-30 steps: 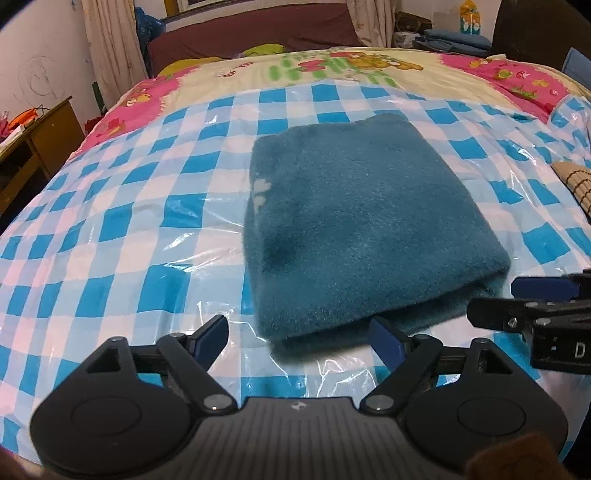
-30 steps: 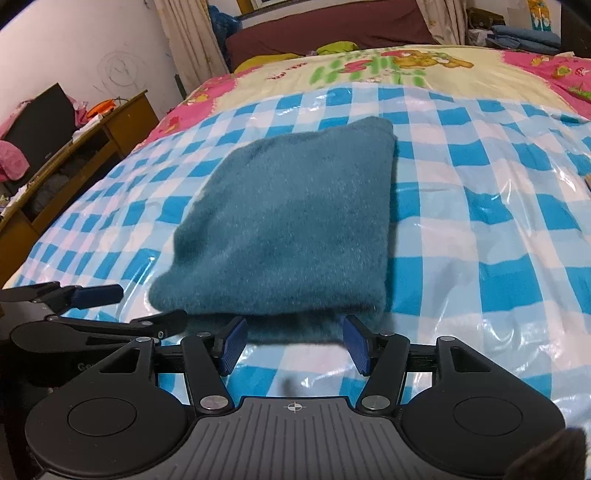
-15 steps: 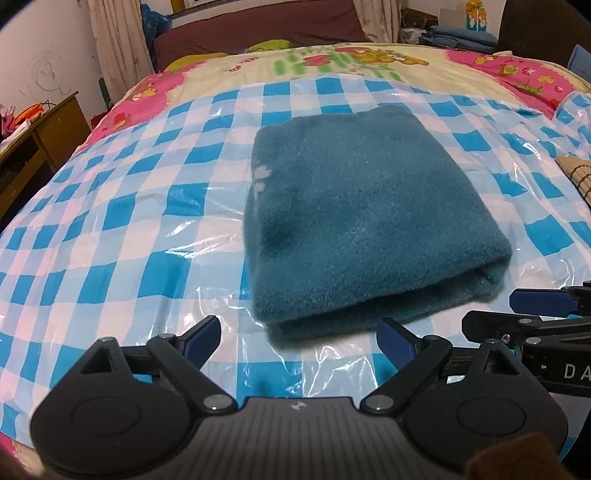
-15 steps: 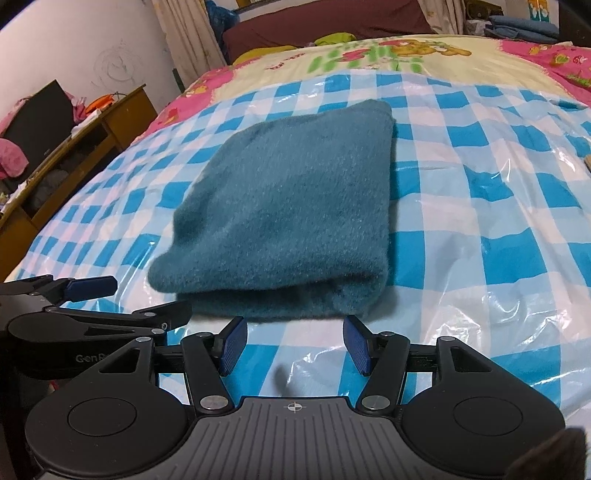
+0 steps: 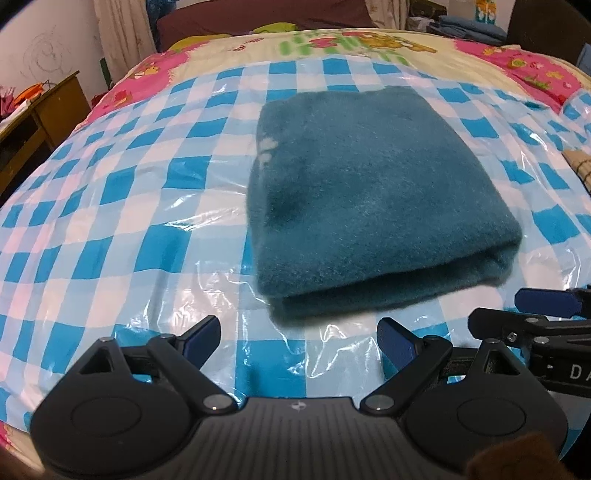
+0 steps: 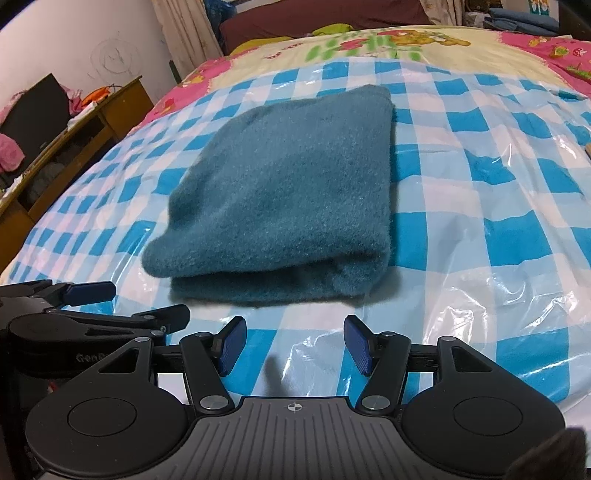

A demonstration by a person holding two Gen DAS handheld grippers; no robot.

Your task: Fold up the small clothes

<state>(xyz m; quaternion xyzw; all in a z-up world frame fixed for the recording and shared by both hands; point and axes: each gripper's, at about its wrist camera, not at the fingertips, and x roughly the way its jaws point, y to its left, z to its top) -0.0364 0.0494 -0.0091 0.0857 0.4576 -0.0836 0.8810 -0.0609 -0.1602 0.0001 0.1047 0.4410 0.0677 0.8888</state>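
Observation:
A teal fleece garment lies folded into a thick rectangle on the bed's blue-and-white checked plastic sheet; the right wrist view shows the same garment with its doubled edge toward me. My left gripper is open just short of that near edge, nothing between its blue pads. My right gripper also stands open and empty in front of the edge. Each view catches the other gripper at its side: the right one and the left one.
A wooden desk with clutter stands left of the bed. Beyond the checked sheet lies a pink and yellow cartoon bedspread, then a dark headboard. A tan checked cloth lies at the right edge.
Both grippers have drawn back a little from the garment's near edge, which now lies clear ahead of the fingertips. The left jaws stand slightly wider than a second ago.

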